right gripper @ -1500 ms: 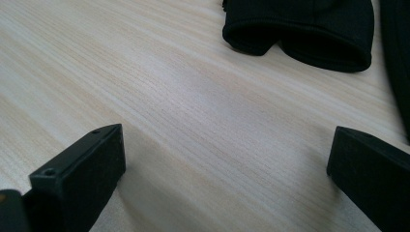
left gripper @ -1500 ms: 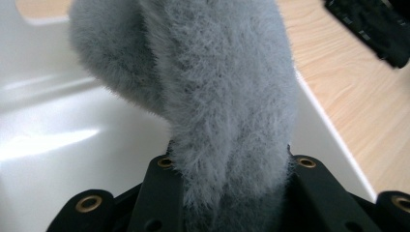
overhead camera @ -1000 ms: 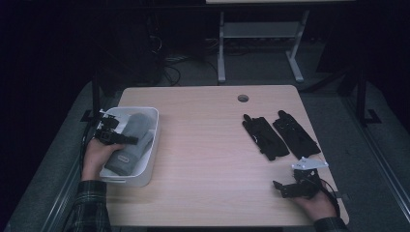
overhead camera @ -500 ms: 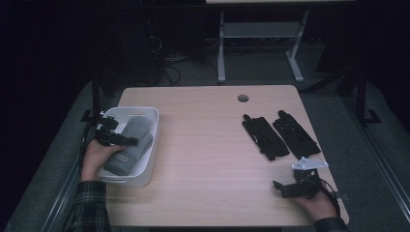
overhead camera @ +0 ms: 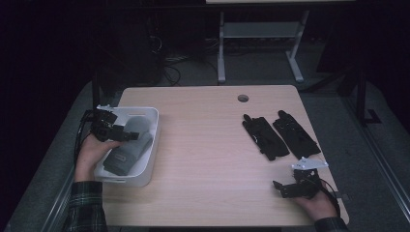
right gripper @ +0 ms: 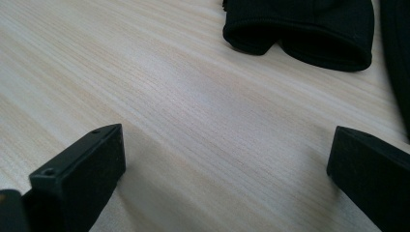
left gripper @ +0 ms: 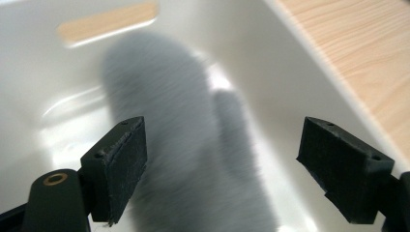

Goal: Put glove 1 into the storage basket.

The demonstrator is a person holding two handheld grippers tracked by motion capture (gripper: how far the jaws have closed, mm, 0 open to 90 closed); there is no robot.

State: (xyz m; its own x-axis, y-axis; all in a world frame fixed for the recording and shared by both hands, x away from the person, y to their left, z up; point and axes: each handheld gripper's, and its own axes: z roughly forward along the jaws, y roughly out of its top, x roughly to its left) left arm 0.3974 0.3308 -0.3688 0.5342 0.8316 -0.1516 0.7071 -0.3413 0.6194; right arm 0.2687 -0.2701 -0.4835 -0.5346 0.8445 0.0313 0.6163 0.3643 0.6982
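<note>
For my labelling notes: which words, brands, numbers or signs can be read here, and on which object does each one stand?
No text can be read.
Grey glove in the white bin: a light patch near its cuff, too small to read.
Black gloves on the table: no marking to make out.

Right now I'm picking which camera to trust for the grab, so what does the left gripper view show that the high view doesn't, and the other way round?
The left gripper view alone shows the left gripper from close up, jaws wide apart, and a slot handle in the bin wall. The high view alone shows the right gripper low over the table, two black gloves lying side by side, and a label on the second grey item. Both show the grey mitten lying in the white bin.
</note>
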